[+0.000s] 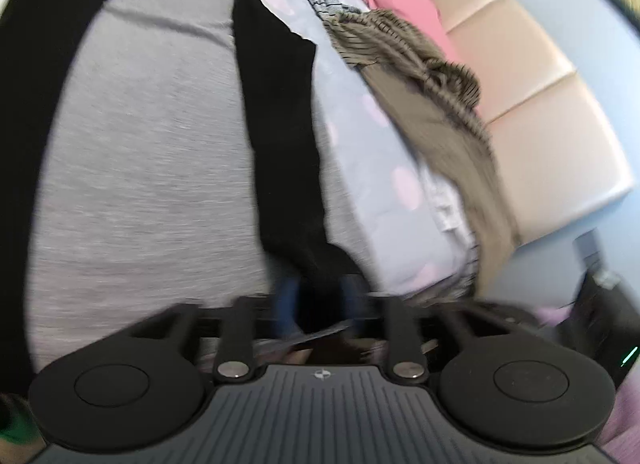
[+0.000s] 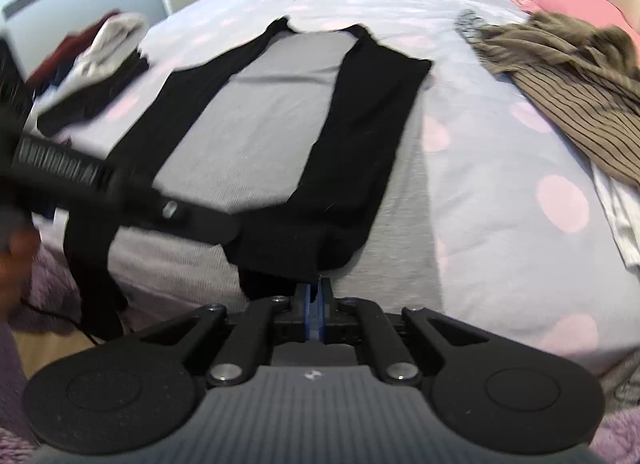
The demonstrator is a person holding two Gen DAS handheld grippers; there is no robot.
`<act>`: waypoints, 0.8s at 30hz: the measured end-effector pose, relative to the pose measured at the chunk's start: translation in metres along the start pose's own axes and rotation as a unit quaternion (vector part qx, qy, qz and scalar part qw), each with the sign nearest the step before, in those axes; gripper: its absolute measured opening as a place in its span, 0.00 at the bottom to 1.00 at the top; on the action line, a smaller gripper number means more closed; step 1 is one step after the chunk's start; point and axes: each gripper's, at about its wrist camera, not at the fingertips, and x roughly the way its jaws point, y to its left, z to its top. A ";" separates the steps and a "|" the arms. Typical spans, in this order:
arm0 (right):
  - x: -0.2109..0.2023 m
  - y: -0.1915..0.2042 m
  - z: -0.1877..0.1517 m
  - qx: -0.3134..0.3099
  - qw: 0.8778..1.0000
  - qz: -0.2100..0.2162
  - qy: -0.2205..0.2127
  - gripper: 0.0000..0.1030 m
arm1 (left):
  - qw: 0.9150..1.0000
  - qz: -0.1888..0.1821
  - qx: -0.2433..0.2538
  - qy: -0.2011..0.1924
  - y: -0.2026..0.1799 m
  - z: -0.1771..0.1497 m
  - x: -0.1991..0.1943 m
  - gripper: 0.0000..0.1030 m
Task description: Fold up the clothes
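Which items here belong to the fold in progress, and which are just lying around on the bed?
In the job:
grey and black shirt, spread flat
right gripper, shut on its black sleeve
left gripper, blurred, at the sleeve end

Lying about:
brown striped garment
pink pillow
clothes pile
bedspread

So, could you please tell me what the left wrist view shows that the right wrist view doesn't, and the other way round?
Only the left wrist view shows the beige padded headboard beside the bed.

Only the right wrist view shows the pile of dark red, white and black clothes at the bed's far left, the left claw seen from outside, and the right claw shut on the shirt's black hem.

Both show the grey and black shirt laid flat on the dotted bedsheet, the brown striped garment and the pink pillow.
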 end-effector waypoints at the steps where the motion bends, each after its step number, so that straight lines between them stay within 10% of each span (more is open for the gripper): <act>1: -0.003 -0.003 0.000 0.009 1.000 0.003 -0.004 0.04 | 1.000 0.007 0.019 -0.001 -0.005 -0.003 0.001 0.45; 15: -0.024 -0.019 0.013 0.091 0.994 0.065 -0.016 0.04 | 0.965 0.096 0.243 -0.008 -0.067 -0.049 0.014 0.47; 23: -0.025 -0.029 0.017 0.150 0.984 0.093 -0.017 0.04 | 0.917 0.166 0.361 -0.040 -0.107 -0.074 0.039 0.44; 24: -0.026 -0.030 0.018 0.155 0.983 0.095 -0.018 0.04 | 0.912 0.180 0.367 -0.036 -0.109 -0.075 0.044 0.30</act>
